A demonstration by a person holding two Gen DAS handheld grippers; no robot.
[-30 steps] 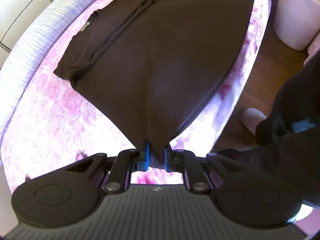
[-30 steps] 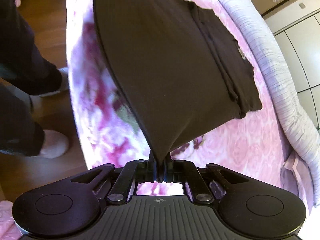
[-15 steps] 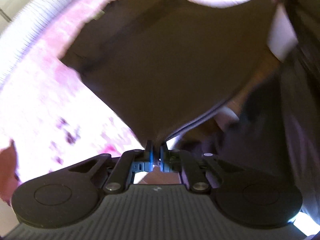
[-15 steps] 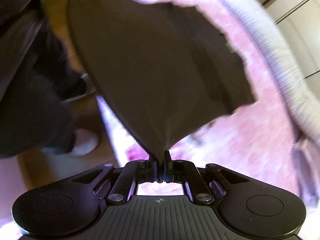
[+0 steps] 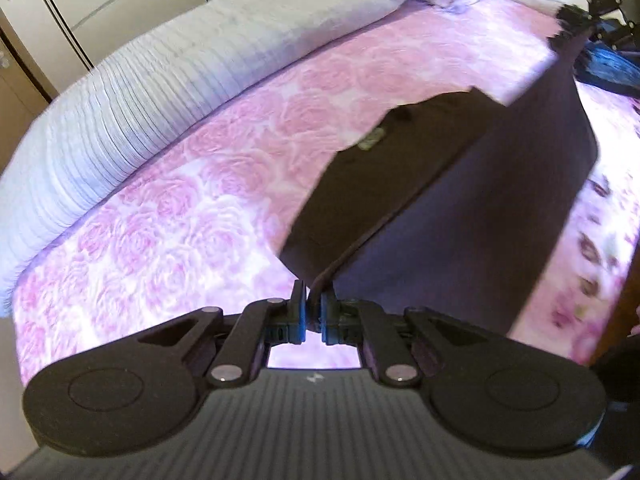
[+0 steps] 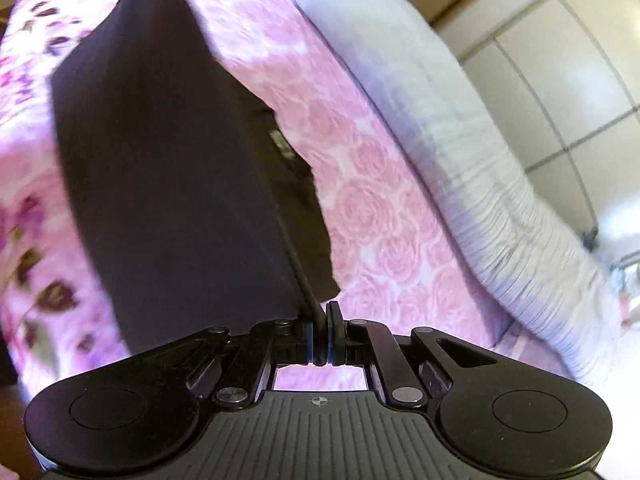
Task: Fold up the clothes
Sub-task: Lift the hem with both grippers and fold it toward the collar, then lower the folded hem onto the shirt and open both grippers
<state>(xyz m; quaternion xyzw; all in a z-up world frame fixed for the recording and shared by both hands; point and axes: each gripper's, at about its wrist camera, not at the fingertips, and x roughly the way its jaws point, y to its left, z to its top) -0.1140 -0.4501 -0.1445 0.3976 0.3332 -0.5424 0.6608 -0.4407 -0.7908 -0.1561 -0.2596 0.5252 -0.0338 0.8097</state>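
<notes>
Corners of the dark garment [image 5: 460,208] are pinched by the closed left tool [image 5: 313,308] and right tool [image 6: 320,320] over the bed [image 5: 180,200].

The left gripper [image 5: 313,307] and the right gripper [image 6: 319,328] are each clamped on a corner of the dark garment [image 5: 460,208], angled down above it.

garment label [image 5: 370,141]: too small and blurred to read
bed [image 5: 180,208]: partly covered by the dark garment [image 5: 460,208]
wardrobe [image 6: 560,72]: cut off by the edge, blurred
</notes>
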